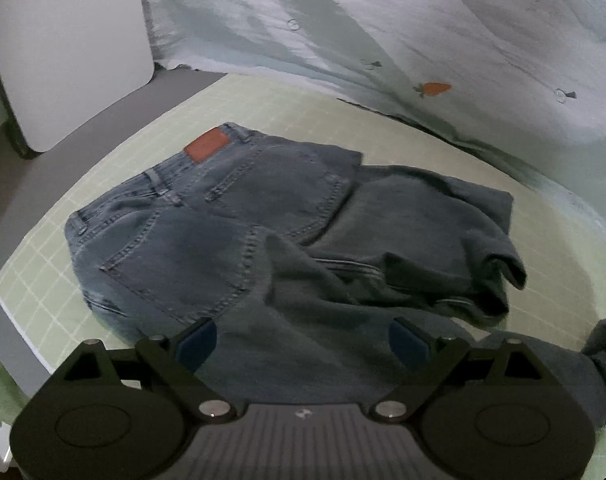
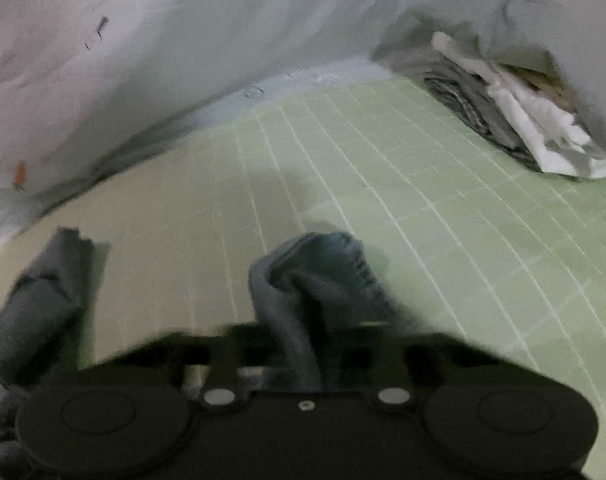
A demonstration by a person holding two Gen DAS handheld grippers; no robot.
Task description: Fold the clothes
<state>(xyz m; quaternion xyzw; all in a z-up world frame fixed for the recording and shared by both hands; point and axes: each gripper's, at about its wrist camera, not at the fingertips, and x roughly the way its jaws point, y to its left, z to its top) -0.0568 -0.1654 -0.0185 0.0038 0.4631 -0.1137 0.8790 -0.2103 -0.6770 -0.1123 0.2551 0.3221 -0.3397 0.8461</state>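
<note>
blue jeans [image 1: 239, 232], rumpled, legs folded over

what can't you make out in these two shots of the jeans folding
- Right gripper: motion blur smears its fingers in the right wrist view; only bunched blue denim jeans show there.
- Pile of grey and white folded clothes: right wrist view, partly under a pale carrot-print sheet; count unclear.
- Jeans' near hem: left wrist view, hidden behind the open left gripper.
- Brown leather patch: lettering too small.
</note>
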